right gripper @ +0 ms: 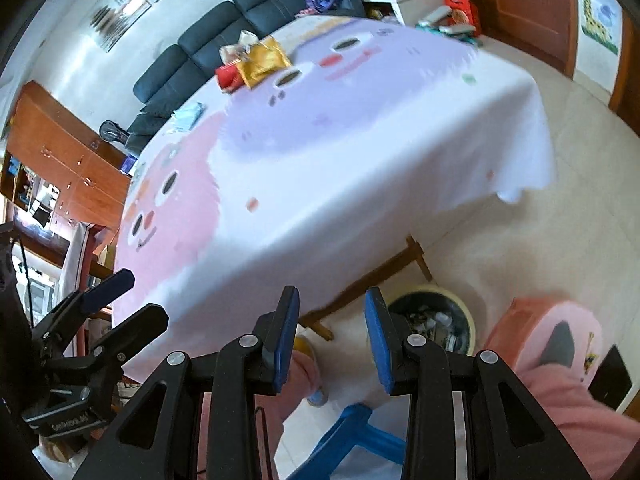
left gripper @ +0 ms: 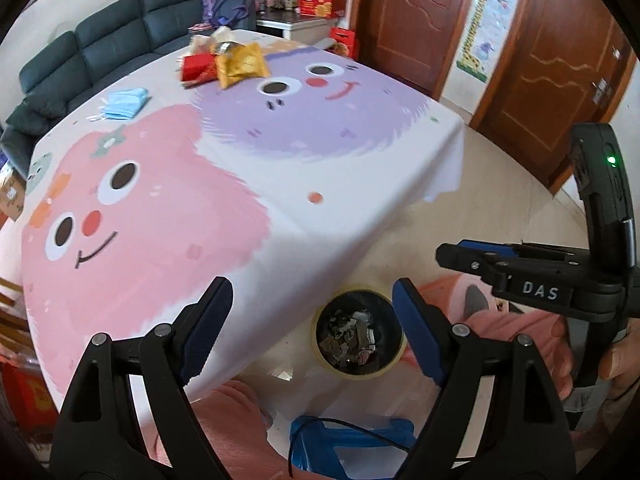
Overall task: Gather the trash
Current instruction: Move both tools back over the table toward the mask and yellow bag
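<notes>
Wrappers are lying well ahead across the table (left gripper: 280, 168): blue face masks (left gripper: 122, 104) leftmost, then a red packet (left gripper: 194, 67) and a gold packet (left gripper: 240, 63), long axes crosswise. Left gripper (left gripper: 312, 328) is hanging released and empty, nearer the masks. Right gripper (right gripper: 332, 336) is also gaping empty, beside the trash bin (right gripper: 474, 320).

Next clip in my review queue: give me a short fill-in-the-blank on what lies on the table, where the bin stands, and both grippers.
1. The gold wrapper lies beside a ____ wrapper at the far end of the table.
2. The trash bin stands on the ____, next to the table.
3. The face masks on the tablecloth are light ____.
4. The left gripper and the right gripper both hold ____.

Missing words: red; floor; blue; nothing
</notes>
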